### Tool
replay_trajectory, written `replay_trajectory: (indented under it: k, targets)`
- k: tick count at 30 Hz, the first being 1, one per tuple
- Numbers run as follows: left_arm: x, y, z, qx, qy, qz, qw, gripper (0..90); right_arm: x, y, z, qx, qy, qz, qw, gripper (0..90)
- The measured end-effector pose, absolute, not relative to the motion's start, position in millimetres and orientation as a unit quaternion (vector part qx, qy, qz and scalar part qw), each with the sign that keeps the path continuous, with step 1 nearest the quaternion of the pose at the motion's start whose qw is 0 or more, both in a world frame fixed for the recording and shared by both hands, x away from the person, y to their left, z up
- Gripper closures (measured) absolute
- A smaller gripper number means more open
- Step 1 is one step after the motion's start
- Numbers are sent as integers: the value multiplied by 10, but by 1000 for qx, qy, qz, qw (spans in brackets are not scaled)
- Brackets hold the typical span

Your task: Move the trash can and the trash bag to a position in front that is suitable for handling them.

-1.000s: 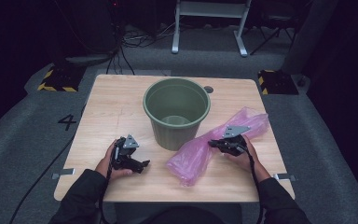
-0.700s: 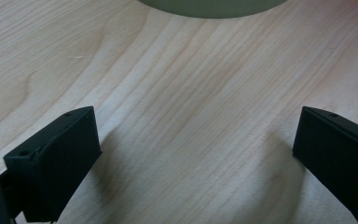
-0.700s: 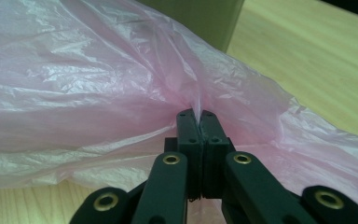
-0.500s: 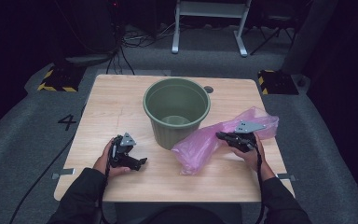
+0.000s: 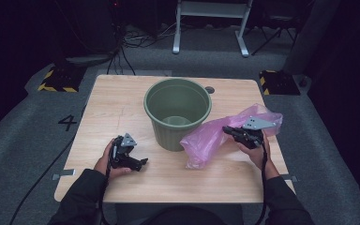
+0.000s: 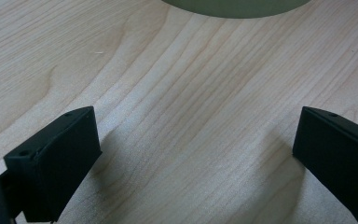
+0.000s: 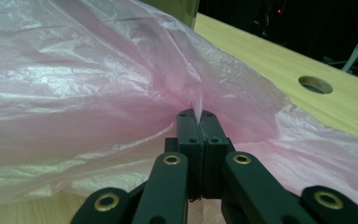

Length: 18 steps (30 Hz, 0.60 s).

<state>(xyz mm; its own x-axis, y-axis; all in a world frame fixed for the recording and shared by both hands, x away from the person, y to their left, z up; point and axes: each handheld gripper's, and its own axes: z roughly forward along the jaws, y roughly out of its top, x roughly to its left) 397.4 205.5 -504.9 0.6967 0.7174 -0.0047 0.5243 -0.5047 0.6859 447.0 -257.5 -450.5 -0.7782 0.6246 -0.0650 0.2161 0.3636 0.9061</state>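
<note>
Pinching pink bag (image 5: 211, 140), right tongs (image 5: 228, 131) closed beside empty green bucket (image 5: 177, 114); left tongs (image 5: 142, 162) wide open

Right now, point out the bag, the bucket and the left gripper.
bag (image 5: 204, 140): high view, crumpled middle of the pink film.
bucket (image 5: 168, 133): high view, outer front wall.
left gripper (image 5: 143, 162): high view, between its open jaw tips.

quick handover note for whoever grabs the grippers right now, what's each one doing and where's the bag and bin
Right gripper: shut on a pinch of the pink bag, low over the table.
Left gripper: open, holding nothing, low over bare wood left of the green bin.
Bag: crumpled against the bin's right side, outside it.
Done: bag gripped.
Left, probably: open the bag and fit it into the bin, which looks unlined.
</note>
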Motion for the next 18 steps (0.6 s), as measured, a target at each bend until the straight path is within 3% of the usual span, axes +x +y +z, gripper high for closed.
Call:
replay_trajectory:
  k: [18]
  targets:
    - [3965,2050,-5047,855,367,142,339,4,4317,-2734,-4091,264,748,564,229,900]
